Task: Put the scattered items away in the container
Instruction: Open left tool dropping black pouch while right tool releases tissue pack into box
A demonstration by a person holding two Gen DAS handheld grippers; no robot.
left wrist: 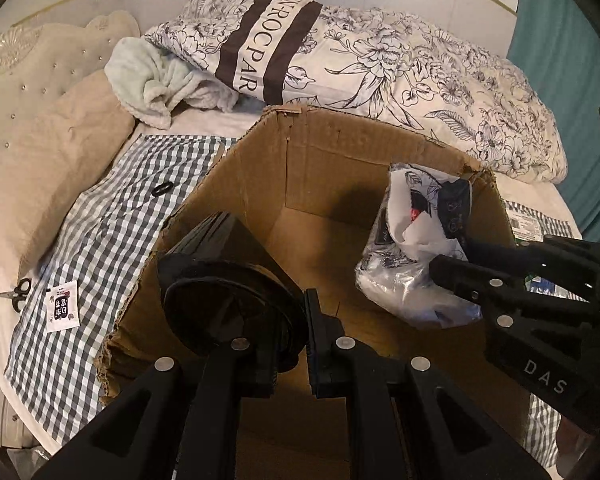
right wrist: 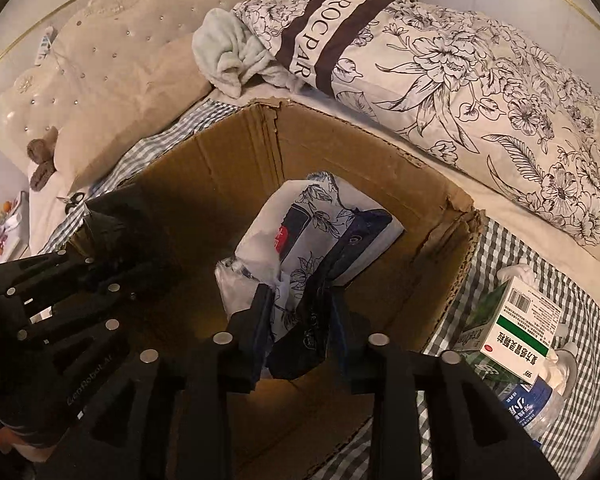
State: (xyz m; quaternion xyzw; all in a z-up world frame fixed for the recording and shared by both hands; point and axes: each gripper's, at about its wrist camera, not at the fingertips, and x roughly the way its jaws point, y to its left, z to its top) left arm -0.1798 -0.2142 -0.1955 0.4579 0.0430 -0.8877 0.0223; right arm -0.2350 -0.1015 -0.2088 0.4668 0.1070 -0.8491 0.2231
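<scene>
An open cardboard box (left wrist: pixel 332 148) (right wrist: pixel 228 160) stands on a checked cloth on a bed. My left gripper (left wrist: pixel 290 332) is shut on a black cone-shaped object (left wrist: pixel 220 280) and holds it over the box's left wall; the object also shows in the right wrist view (right wrist: pixel 116 216). My right gripper (right wrist: pixel 298 320) (left wrist: pixel 452 268) is shut on a crumpled white and dark blue printed plastic bag (right wrist: pixel 312 236) (left wrist: pixel 412 240) and holds it inside the box.
On the checked cloth (left wrist: pixel 92 240) lie a black ring (left wrist: pixel 162 189), a small printed sachet (left wrist: pixel 62 306) and small scissors (left wrist: pixel 18 292). Right of the box are a green-and-white medicine carton (right wrist: pixel 524 320) and a water bottle (right wrist: pixel 536 412). Pillows and a floral duvet (right wrist: pixel 480 92) lie behind.
</scene>
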